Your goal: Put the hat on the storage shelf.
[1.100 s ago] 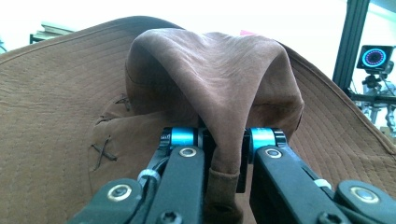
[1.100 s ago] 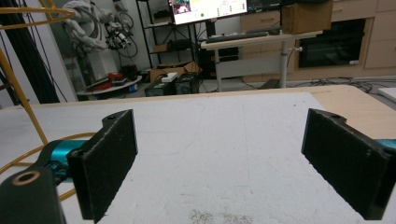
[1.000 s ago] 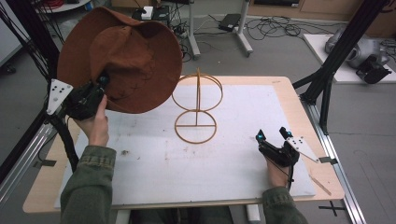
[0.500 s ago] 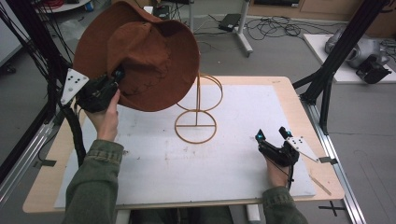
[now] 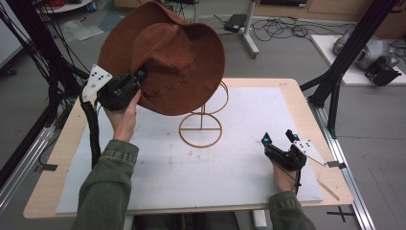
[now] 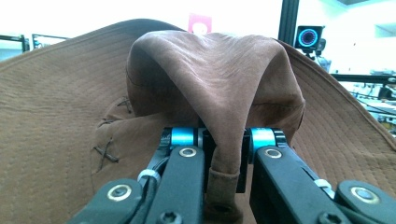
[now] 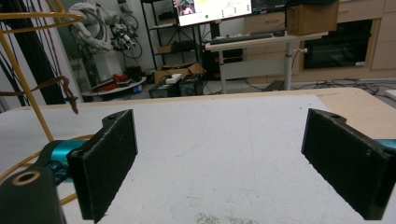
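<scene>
A wide-brimmed brown suede hat (image 5: 172, 62) hangs in the air above the left and middle of the table, tilted with its crown toward the camera. My left gripper (image 5: 139, 76) is shut on a fold of the hat's crown (image 6: 210, 79), which is pinched between the two jaws (image 6: 224, 140). A yellow wire hat stand (image 5: 201, 127) rises at the table's middle, its top hidden behind the hat's brim. My right gripper (image 5: 277, 136) rests on the white mat at the right, open with nothing between its pads (image 7: 219, 154). The stand's wire (image 7: 18, 84) shows at its left.
A white mat (image 5: 230, 177) covers most of the wooden table (image 5: 287, 84). Black frame posts (image 5: 344, 62) stand at both sides. Cables and equipment lie on the floor beyond the far edge. A brown cord (image 7: 60, 88) from the hat dangles beside the stand.
My left hand has carried the hat to the right and slightly up, so its brim now overlaps the top of the wire stand. The right gripper has stayed in place.
</scene>
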### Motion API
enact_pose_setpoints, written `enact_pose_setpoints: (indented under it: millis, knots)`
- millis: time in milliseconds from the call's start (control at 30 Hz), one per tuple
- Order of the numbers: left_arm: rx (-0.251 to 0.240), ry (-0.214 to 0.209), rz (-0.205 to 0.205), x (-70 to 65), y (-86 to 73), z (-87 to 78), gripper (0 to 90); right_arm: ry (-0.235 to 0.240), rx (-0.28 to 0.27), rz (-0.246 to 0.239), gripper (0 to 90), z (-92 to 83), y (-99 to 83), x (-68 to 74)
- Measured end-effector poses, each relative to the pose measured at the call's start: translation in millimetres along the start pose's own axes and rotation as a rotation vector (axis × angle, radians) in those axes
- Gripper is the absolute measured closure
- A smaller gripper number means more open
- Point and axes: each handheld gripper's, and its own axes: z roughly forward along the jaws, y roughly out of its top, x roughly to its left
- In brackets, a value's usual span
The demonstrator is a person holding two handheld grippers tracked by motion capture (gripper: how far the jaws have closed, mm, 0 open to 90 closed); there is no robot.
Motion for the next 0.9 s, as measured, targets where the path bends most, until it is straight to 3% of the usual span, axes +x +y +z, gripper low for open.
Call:
enact_pose_setpoints:
  millis: [333, 467, 800, 900]
  knots:
    - [0.024, -0.109, -0.024, -20.6, 5.8, 23.0, 87.4, 0.006, -0.011, -0.013, 9.8, 1.2, 0.1, 0.1]
    - [0.046, -0.135, -0.003, -30.4, 8.5, 33.7, 87.4, 0.006, -0.011, -0.013, 9.8, 1.1, 0.1, 0.3]
    - [0.091, -0.163, -0.016, -39.0, 8.6, 49.9, 87.3, 0.010, -0.003, -0.004, 9.8, 1.0, -0.2, 1.2]
    - [0.128, -0.166, -0.022, -38.1, 11.3, 56.0, 87.3, 0.012, -0.004, -0.003, 9.8, 1.0, -0.2, 1.1]
